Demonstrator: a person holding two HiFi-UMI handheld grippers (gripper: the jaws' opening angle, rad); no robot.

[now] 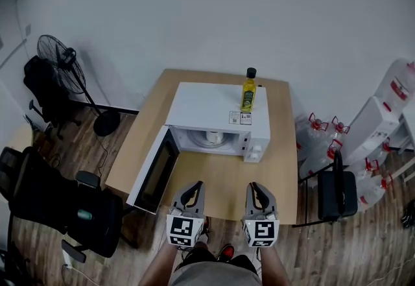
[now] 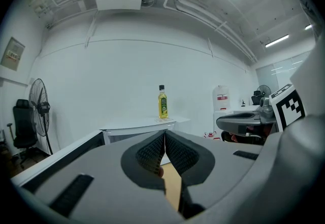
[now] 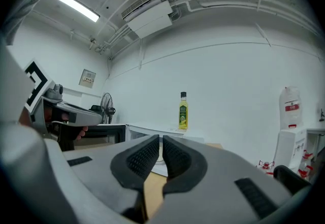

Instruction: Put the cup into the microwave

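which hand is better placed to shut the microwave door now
Left, probably. The door of the microwave hangs open on the left, just ahead of the left tool. The right tool faces the button side, farther from it. What looks like the cup already sits inside.

Head view, microwave (image 1: pixel 214 109) as reference. The cup (image 1: pixel 214 137) in its cavity shows only as a small pale round shape, partly under the roof; the handle is too small to tell. The print on 2 stickers (image 1: pixel 240 118) on its top is unreadable, as is the label of the bottle (image 1: pixel 248 91) behind them. The person (image 1: pixel 214 272) in front of it is cut off by the lower edge. In the left gripper view, the left gripper (image 2: pixel 165 135) covers the cavity. In the right gripper view, the right gripper (image 3: pixel 159 142) hides most of it.
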